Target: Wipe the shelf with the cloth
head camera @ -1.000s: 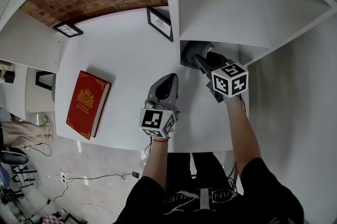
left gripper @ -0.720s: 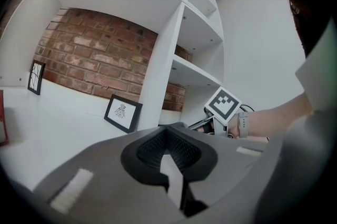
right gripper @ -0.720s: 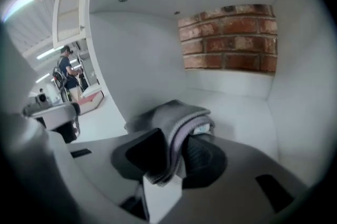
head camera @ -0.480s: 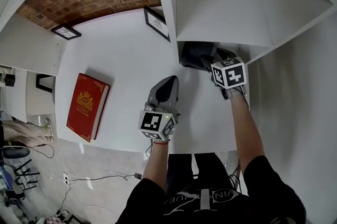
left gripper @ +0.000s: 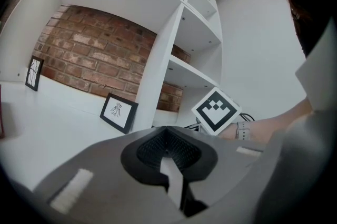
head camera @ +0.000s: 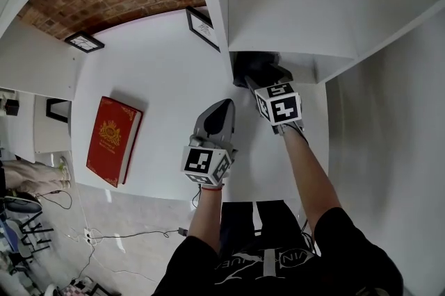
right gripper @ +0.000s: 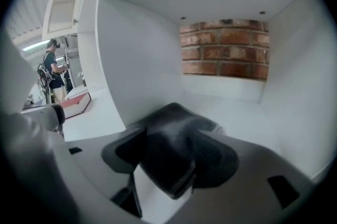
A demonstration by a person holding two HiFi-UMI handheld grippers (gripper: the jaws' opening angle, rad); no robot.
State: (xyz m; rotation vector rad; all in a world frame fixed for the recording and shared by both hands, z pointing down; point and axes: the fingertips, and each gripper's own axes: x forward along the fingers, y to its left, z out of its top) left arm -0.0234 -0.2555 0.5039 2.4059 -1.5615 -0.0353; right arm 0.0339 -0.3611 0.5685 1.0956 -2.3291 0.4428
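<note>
**Cloth let go in the right bay.** The right gripper (head camera: 256, 81) reaches into the right-hand bay of the white shelf (head camera: 149, 83). Its fingers have just opened to their full spread. The dark cloth (right gripper: 171, 136) lies crumpled between them on the bay floor, not pinched. It sits at the front of the bay, close against the divider (head camera: 208, 3). The left gripper (head camera: 222, 107) is held over the open board of the left bay, fingers pressed together on nothing.

No wiping stroke appears to be under way. The cloth is loose and would have to be taken up or pressed down before it can work again. How much of the shelf has been wiped cannot be read, since the white boards show neither dust nor streaks. Judged by where the cloth lies, the right bay is the part in hand. Its back, under the brick wall (right gripper: 224, 62), looks bare and easy to reach.

The left bay would be slower going. A red book (head camera: 113, 138) lies flat near its front edge. A frame (head camera: 202, 28) leans at the back beside the divider, and a second frame (head camera: 86, 42) stands far left. Each would have to be wiped around or shifted. The divider itself blocks a straight sweep from one bay to the other. A person (right gripper: 52, 73) stands well off in the room, clear of the work.
</note>
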